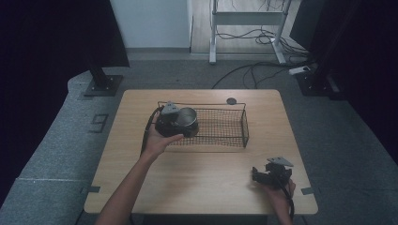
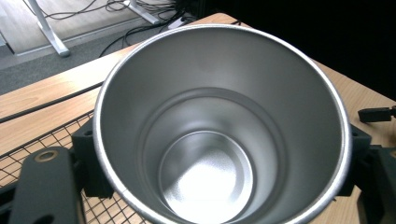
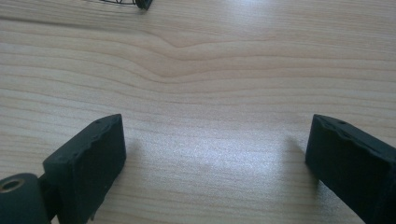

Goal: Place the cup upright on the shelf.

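While the left gripper clamped the steel cup between its jaws over the left end of the wire basket, the placing looked nearly done, with lowering and release judged left. The right gripper rested near the table's right front corner, jaws wide apart and holding nothing. Whether the cup's base already touched the mesh was hard to make out; the gripper and hand hid it, and the cup's inside looked empty.

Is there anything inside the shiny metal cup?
No, the metal cup held by the left gripper is empty; its bare bottom shows.
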Tool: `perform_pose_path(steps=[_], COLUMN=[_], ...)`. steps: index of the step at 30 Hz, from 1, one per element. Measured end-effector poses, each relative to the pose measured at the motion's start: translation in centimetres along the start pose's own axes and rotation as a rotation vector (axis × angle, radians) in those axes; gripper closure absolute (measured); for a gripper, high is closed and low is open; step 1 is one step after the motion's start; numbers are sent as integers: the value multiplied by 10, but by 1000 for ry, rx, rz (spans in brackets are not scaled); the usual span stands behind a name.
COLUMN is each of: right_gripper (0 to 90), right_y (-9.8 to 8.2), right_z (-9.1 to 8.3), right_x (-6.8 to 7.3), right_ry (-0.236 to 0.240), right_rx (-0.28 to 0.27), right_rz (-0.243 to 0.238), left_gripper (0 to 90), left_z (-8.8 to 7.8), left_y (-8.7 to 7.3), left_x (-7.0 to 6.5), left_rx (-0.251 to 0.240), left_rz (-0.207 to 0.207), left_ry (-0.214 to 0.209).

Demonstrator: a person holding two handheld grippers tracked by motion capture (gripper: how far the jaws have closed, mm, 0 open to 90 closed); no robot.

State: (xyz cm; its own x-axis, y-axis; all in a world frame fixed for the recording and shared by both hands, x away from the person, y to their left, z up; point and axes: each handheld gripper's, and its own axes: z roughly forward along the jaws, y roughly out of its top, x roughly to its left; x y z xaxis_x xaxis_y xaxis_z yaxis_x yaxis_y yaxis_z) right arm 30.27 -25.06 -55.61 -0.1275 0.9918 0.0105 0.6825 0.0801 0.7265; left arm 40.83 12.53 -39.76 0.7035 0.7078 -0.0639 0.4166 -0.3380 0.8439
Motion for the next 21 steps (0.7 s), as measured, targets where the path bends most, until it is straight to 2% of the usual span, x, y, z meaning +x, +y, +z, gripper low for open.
perform_pose_path(steps=[6, 13, 15, 21], right_gripper=[49, 50, 49, 49], right_y=[0, 0, 0, 0], right_z=[0, 0, 0, 0], right_x=[0, 0, 0, 0], right_ry=[0, 0, 0, 0], right_rx=[0, 0, 0, 1], right_rz=[0, 0, 1, 0], left_gripper=[188, 188, 188, 187], left_z=[6, 5, 4, 7], left_y=[-1, 4, 5, 7], left_x=[6, 11, 15, 22], left_rx=[13, 21, 15, 30], left_rz=[-12, -6, -24, -15], left_ry=[-3, 13, 6, 32])
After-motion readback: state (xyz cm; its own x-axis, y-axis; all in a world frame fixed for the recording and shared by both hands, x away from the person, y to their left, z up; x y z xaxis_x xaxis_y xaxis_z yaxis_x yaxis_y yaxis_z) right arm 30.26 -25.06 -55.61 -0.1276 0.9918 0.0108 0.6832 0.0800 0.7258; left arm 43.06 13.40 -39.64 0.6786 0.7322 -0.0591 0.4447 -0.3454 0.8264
